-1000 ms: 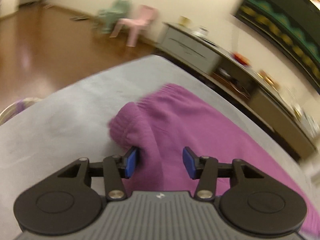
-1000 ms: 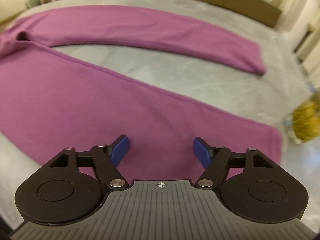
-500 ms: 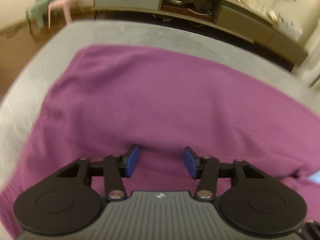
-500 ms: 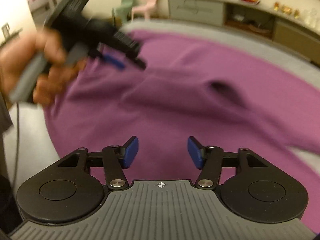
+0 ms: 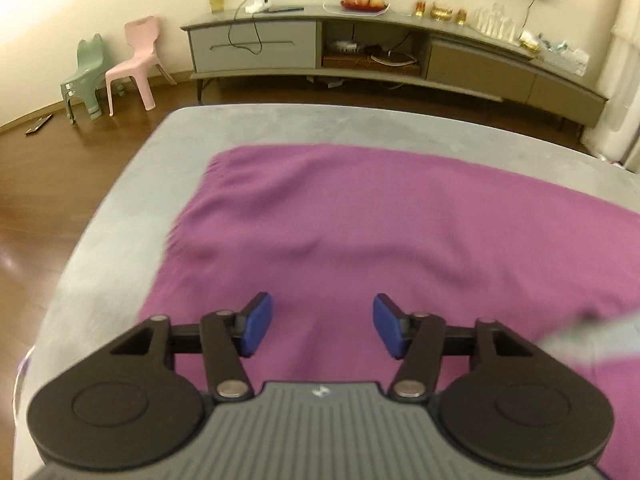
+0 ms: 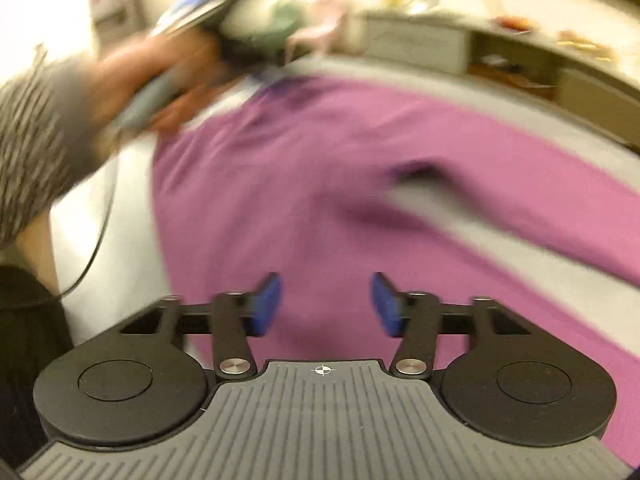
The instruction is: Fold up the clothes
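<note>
Your left tool (image 5: pixel 322 330) sits at the bottom centre of its view with its blue pads (image 5: pixel 256 330) apart and spreading wider; purple cloth shows in the gap below them, but the pads are not pressing on it, so this tool has hold of nothing. The purple garment (image 5: pixel 380 232) lies spread on the grey surface (image 5: pixel 120 220), filling the middle and right of that view, its gathered edge toward the left and its far edge running across the middle of the frame. Beyond the surface, in the upper part of the frame, you can see a long low cabinet (image 5: pixel 256 46) against the wall, and a pink chair (image 5: pixel 136 60) beside a green chair (image 5: pixel 84 76) on the wooden floor at the upper left. Your right tool (image 6: pixel 326 306) is also at the bottom centre of its own, heavily blurred view, its pads parted and widening, nothing clamped between them, the garment (image 6: pixel 300 184) showing below. There the cloth covers the centre and right, with a grey wedge of the surface (image 6: pixel 432 204) showing between two parts of it. At the upper left of that view your left hand (image 6: pixel 160 80) grips the other tool's handle, a patterned sleeve (image 6: pixel 32 152) behind it.
</note>
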